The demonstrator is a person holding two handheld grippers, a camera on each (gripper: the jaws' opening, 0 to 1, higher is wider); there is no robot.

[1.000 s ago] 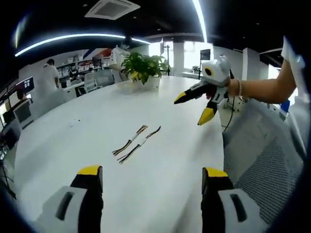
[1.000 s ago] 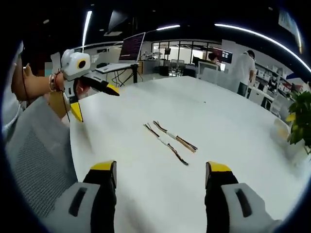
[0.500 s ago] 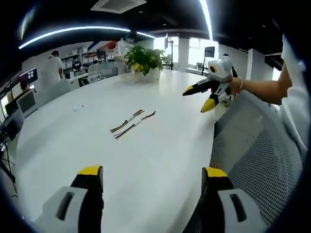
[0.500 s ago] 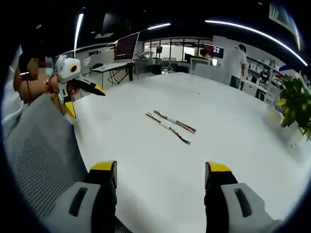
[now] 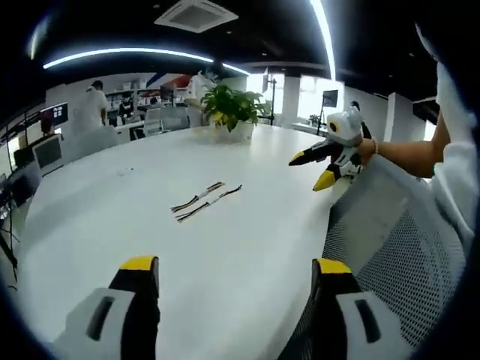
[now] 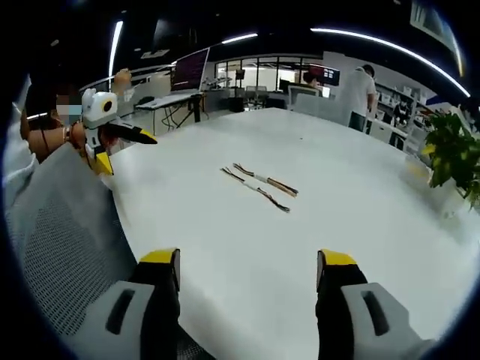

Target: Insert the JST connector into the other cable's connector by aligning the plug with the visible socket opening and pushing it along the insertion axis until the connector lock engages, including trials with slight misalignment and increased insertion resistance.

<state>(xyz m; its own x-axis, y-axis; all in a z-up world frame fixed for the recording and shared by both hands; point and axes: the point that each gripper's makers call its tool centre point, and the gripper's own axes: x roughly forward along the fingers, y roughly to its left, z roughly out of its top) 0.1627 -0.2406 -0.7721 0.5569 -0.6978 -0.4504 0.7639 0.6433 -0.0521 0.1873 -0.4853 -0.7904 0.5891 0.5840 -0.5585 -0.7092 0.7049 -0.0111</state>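
Observation:
Two short JST cables (image 5: 204, 202) lie side by side on the white table (image 5: 112, 225), thin dark wires with pale connector sections; in the right gripper view the cables (image 6: 258, 184) sit mid-table. My left gripper (image 5: 234, 271) stands open near the table's near edge, well short of the cables, nothing between its jaws. My right gripper (image 6: 246, 264) is also open and empty, above the near edge. Each gripper appears in the other's view, held over the table edge by a hand: the right gripper (image 5: 321, 168) and the left gripper (image 6: 120, 146), both with jaws apart.
A grey mesh chair back (image 5: 397, 247) stands against the table edge, also seen as the chair (image 6: 60, 240). A potted plant (image 5: 232, 109) stands at the far side of the table. People (image 6: 358, 101) stand among desks and monitors in the background.
Both views have pulled back and away from the cables, which now look smaller and farther. The cables themselves lie as before. Both grippers stay open.

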